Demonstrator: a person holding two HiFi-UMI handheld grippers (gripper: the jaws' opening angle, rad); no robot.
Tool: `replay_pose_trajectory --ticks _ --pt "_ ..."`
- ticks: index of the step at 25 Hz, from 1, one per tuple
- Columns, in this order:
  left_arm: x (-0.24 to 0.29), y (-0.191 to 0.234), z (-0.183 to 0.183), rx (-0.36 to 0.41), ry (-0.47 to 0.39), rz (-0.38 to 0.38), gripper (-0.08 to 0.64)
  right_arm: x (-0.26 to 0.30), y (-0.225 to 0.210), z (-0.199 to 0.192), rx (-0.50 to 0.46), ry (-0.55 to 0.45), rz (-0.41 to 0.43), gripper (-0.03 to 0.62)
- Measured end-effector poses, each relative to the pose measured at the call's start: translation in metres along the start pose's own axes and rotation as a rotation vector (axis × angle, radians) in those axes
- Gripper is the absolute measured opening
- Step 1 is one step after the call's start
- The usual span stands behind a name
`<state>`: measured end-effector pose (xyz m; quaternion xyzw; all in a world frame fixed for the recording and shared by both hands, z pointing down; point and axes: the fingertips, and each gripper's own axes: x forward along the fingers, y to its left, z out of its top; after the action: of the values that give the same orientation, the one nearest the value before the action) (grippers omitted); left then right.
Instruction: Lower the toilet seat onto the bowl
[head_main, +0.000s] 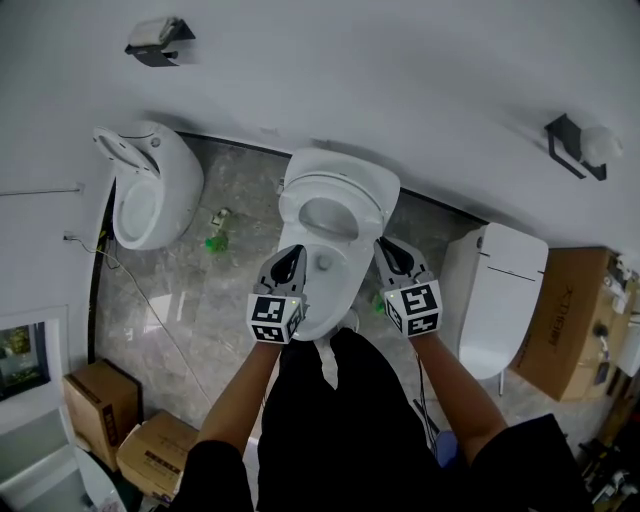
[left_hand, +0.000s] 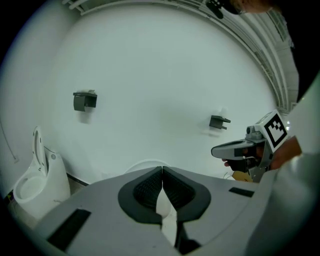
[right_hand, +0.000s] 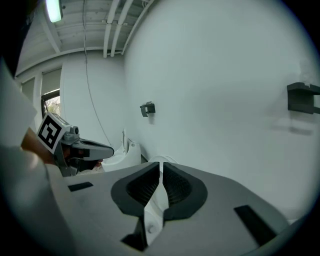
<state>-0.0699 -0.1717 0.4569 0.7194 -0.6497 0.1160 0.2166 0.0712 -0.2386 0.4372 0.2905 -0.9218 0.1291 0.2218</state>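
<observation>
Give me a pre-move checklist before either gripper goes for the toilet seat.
1. Toilet seat up, ready to lower: ok, it stands raised at the back of the bowl.
2. Left gripper empty: ok, fingers shut on nothing.
3. Right gripper empty: ok, fingers shut on nothing.
4. Grippers flank the bowl, apart from each other: ok.
5. Contact with the seat: not ok, neither appears to touch it.
6. Bowl rim free of objects: cannot tell, the grippers hide parts of it.

A: Left side?
B: Second white toilet (head_main: 150, 185), cardboard boxes (head_main: 100, 400) near it, green thing (head_main: 215, 242) on the marble floor (head_main: 190, 300), maybe a bottle, too small.
A: Right?
B: Another white toilet unit (head_main: 495, 290), big carton (head_main: 575, 320), dark wall holder (head_main: 575, 145).
</observation>
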Motion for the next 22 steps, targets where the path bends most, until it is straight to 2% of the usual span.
replay_pose_trajectory --ticks 3,9,17,22 --pt "0.014 0.01 -0.006 -0.028 0.007 -0.002 0.015 0.012 -0.001 -0.003 -0.01 0.012 -0.025 0.035" --pt "0.05 0.043 -0.012 -0.005 0.04 -0.021 0.016 0.045 -0.007 -0.011 -0.029 0.057 -0.089 0.035" --pt "0.101 0.063 -0.012 0.084 0.086 -0.12 0.017 0.079 -0.021 -0.025 0.021 0.108 -0.173 0.035" --pt "0.127 0.073 -0.014 0.139 0.105 -0.153 0.019 0.095 -0.033 -0.04 0.032 0.147 -0.212 0.037"
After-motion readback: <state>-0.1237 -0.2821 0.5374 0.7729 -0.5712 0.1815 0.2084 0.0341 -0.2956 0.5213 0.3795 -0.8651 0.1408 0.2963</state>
